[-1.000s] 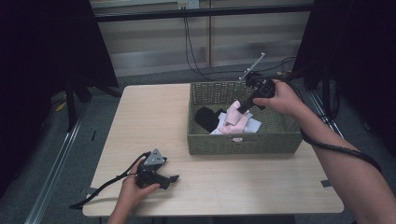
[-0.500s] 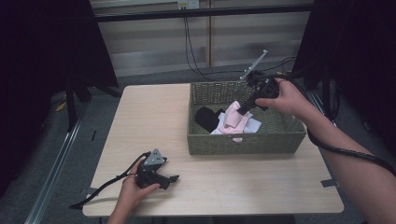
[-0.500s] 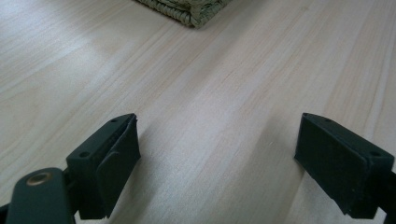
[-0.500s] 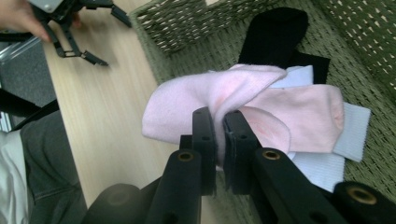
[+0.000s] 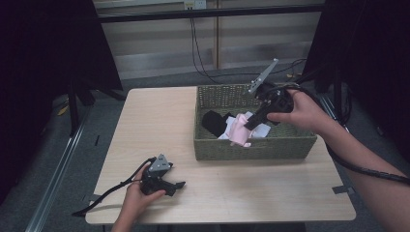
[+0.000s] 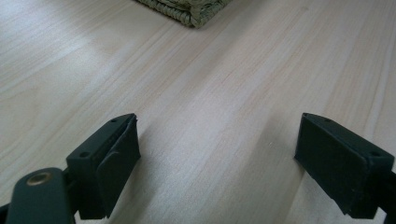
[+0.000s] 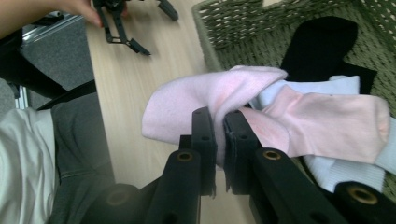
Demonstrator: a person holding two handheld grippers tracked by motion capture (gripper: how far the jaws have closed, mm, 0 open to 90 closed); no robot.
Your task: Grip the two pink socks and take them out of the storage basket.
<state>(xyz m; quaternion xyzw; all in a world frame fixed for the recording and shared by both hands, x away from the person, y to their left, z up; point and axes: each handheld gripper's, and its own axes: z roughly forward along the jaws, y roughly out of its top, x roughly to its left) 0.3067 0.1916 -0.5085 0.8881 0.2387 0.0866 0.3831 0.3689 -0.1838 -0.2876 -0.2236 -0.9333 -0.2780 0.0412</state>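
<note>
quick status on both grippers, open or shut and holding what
Left gripper: open, holding nothing, low over the table.
Right gripper: shut on the pink sock, over the basket.

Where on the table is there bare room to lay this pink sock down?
Bare tabletop left of the basket, and the strip between basket and near edge. The left gripper crowds the near-left corner; the basket itself is full of socks.

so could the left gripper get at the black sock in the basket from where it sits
Probably yes, but not directly. The left gripper rests open on the table, apart from the basket, whose near wall stands between it and the black sock. It would have to lift over that wall; the sock lies uncovered beside the pink sock.
</note>
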